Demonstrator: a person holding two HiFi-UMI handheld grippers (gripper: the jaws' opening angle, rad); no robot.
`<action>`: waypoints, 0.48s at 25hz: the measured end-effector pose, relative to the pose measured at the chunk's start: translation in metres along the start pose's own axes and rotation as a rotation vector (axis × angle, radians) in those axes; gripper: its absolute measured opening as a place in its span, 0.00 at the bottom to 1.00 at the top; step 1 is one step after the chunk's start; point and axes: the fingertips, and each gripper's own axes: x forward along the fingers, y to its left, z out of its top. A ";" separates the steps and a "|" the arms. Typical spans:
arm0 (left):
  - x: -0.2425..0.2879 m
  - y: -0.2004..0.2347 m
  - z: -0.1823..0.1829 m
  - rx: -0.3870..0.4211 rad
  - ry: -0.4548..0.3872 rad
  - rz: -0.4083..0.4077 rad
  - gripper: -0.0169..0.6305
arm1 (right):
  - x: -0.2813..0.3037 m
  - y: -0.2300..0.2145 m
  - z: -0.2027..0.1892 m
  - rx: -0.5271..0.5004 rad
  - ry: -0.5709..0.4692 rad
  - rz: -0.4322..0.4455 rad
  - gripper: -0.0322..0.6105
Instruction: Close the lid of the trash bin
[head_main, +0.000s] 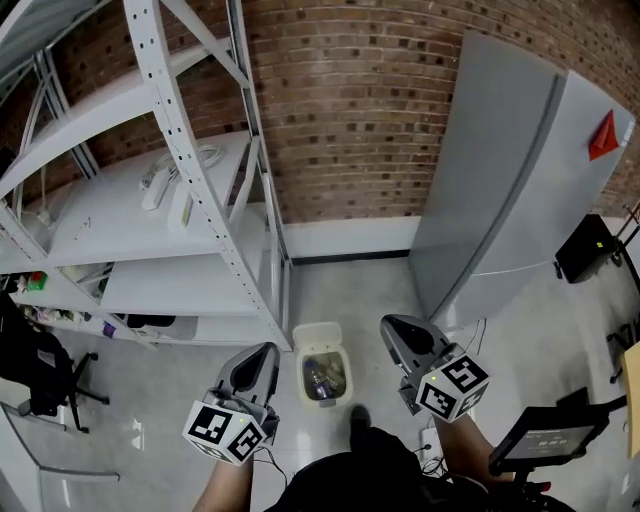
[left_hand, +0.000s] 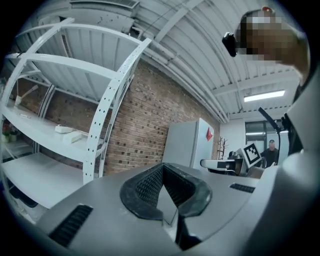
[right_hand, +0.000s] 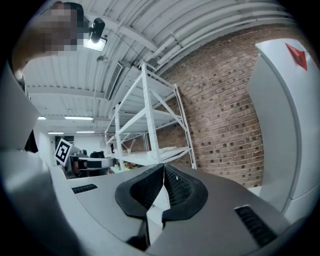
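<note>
Head view: trash bin (head_main: 322, 368) sits on the floor between the shelf rack (head_main: 190, 180) and the grey cabinet (head_main: 510, 180). Its lid (head_main: 318, 337) is tipped back on the far side, so the bin is open, with a bottle (head_main: 320, 381) and other rubbish inside. Left gripper (head_main: 262, 358) and right gripper (head_main: 395, 332) are held up either side of the bin, touching neither it nor the lid. This looks like a carry pose with the reach for the lid not started.

Left gripper view: left gripper (left_hand: 165, 186) has its jaws pressed together with nothing between them. It points at the brick wall (left_hand: 145, 115); the bin is out of view.

Right gripper view: right gripper (right_hand: 162, 187) also has its jaws pressed together and empty. It faces the rack and wall, with no bin in sight.
</note>
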 end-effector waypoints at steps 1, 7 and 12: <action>0.015 0.005 0.000 -0.002 0.011 0.009 0.02 | 0.009 -0.013 0.001 0.009 0.002 0.009 0.06; 0.092 0.037 0.002 -0.008 0.027 0.067 0.02 | 0.071 -0.076 0.003 0.012 0.043 0.065 0.06; 0.135 0.073 -0.019 -0.013 0.101 0.080 0.02 | 0.120 -0.104 -0.015 0.040 0.094 0.079 0.06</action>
